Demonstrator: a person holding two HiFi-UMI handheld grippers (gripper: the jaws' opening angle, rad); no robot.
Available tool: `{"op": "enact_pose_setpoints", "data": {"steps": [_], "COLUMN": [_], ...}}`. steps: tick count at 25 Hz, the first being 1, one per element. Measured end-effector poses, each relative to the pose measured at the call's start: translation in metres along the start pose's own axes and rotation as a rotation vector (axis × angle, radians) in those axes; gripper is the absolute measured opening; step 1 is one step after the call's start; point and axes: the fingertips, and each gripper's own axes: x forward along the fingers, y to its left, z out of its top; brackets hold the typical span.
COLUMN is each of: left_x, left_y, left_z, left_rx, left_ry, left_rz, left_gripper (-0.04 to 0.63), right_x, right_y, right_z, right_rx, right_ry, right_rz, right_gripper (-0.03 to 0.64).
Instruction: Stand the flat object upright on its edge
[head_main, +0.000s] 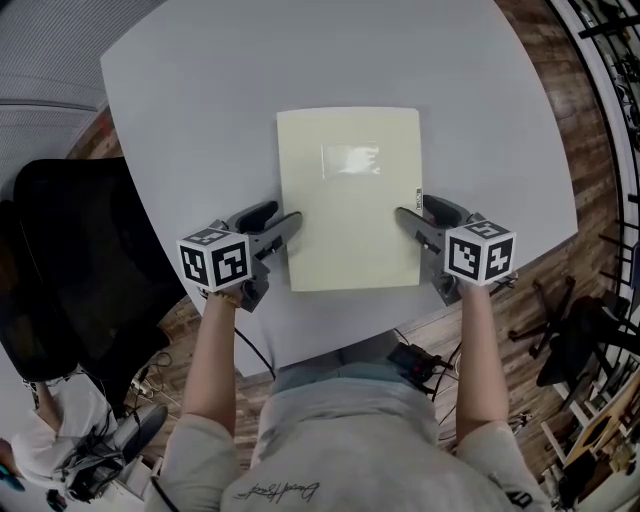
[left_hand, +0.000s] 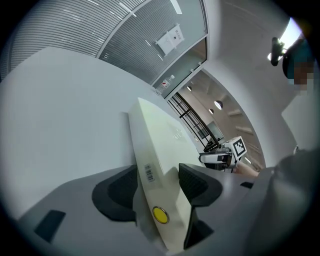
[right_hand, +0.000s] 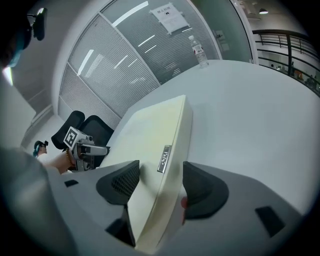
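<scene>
A flat cream rectangular object (head_main: 348, 200) lies face down on the grey table (head_main: 200, 80), long sides toward me and away. My left gripper (head_main: 285, 220) reaches in at its left edge near the front corner. In the left gripper view that edge (left_hand: 150, 150), with a barcode sticker and a yellow dot, runs between the spread jaws of the left gripper (left_hand: 157, 185). My right gripper (head_main: 410, 215) mirrors this at the right edge. The right gripper (right_hand: 160, 182) straddles the thin side (right_hand: 172, 140) with its small label. Both grippers are open around the object.
A black office chair (head_main: 70, 260) stands left of the table. The table's near edge runs just behind my hands, with wood floor (head_main: 540, 290) and cables below. A water bottle (right_hand: 199, 50) stands at the table's far side. Glass partitions with blinds lie beyond.
</scene>
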Motion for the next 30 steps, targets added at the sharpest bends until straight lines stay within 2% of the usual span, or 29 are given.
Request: {"op": "enact_pose_setpoints", "data": {"steps": [9, 30], "left_x": [0.006, 0.004], "left_y": [-0.008, -0.013], "left_z": [-0.002, 0.0], "left_rx": [-0.012, 0.004], "left_ry": [0.056, 0.039], "left_rz": [-0.04, -0.003], "left_gripper": [0.244, 0.218], "right_x": [0.0, -0.003], "right_y": [0.003, 0.006], "right_z": [0.0, 0.001], "right_rx": [0.007, 0.001], "right_ry": [0.021, 0.033], "right_rz": [0.007, -0.02], "right_gripper": [0.264, 0.236]}}
